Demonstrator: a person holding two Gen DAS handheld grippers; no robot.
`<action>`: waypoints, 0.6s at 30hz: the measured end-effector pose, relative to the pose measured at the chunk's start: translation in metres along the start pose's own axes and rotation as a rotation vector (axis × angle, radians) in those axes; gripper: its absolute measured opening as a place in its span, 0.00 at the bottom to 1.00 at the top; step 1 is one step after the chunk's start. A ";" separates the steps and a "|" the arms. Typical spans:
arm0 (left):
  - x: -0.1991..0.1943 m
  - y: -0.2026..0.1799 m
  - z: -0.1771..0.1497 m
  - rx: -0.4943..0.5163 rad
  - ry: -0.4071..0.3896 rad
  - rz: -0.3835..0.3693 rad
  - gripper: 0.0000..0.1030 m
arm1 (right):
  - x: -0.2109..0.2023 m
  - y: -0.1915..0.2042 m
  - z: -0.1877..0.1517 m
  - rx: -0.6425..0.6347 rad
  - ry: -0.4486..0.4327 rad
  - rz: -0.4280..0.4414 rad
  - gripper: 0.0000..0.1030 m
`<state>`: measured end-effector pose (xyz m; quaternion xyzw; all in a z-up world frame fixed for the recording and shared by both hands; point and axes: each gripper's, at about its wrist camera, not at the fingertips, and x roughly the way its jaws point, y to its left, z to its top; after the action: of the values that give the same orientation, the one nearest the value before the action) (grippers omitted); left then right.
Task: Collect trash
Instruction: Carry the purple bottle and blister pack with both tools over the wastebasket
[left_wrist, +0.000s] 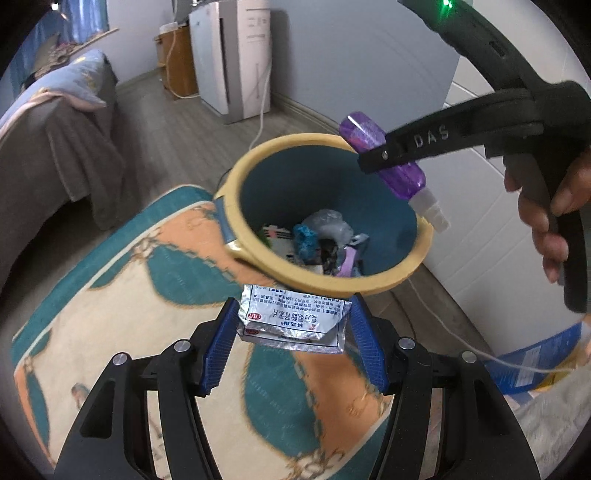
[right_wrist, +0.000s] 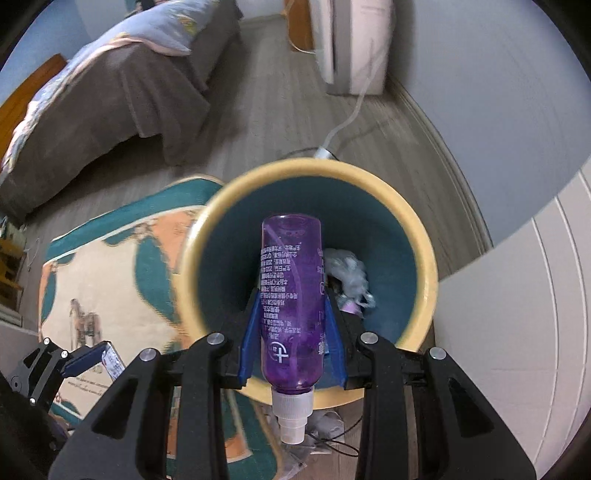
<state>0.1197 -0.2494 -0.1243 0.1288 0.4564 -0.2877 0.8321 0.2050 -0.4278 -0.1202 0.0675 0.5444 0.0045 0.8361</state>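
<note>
A round bin with a yellow rim (left_wrist: 332, 286) and teal inside stands on the floor and holds several pieces of trash (left_wrist: 325, 236). My left gripper (left_wrist: 294, 306) is shut on a silver medicine sachet (left_wrist: 291, 325), just short of the bin's near rim. My right gripper (right_wrist: 293, 295) is shut on a purple spray bottle (right_wrist: 291, 306), white nozzle toward the camera, directly over the bin's rim (right_wrist: 195, 258) and opening. The left wrist view shows that bottle (left_wrist: 402, 177) over the bin's far right edge, with a hand (left_wrist: 543, 210) on the handle.
The bin sits at the edge of a teal and orange rug (left_wrist: 129, 295). A bed with a grey cover (left_wrist: 55, 122) is to the left. A white appliance (left_wrist: 236, 55) and its cable (left_wrist: 262, 122) stand behind. White cabinet panels (left_wrist: 498, 229) are right of the bin. A blue packet (left_wrist: 535, 362) lies lower right.
</note>
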 end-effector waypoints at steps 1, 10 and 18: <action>0.006 -0.003 0.004 0.006 0.006 -0.007 0.60 | 0.002 -0.005 0.000 0.020 0.005 -0.003 0.31; 0.043 -0.009 0.048 0.080 -0.019 0.056 0.60 | -0.002 -0.028 0.005 0.140 -0.039 0.000 0.31; 0.051 -0.008 0.065 0.059 -0.078 0.106 0.82 | 0.002 -0.028 0.007 0.171 -0.049 0.010 0.31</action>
<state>0.1805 -0.3053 -0.1304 0.1661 0.4074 -0.2614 0.8591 0.2106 -0.4565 -0.1219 0.1414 0.5216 -0.0391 0.8405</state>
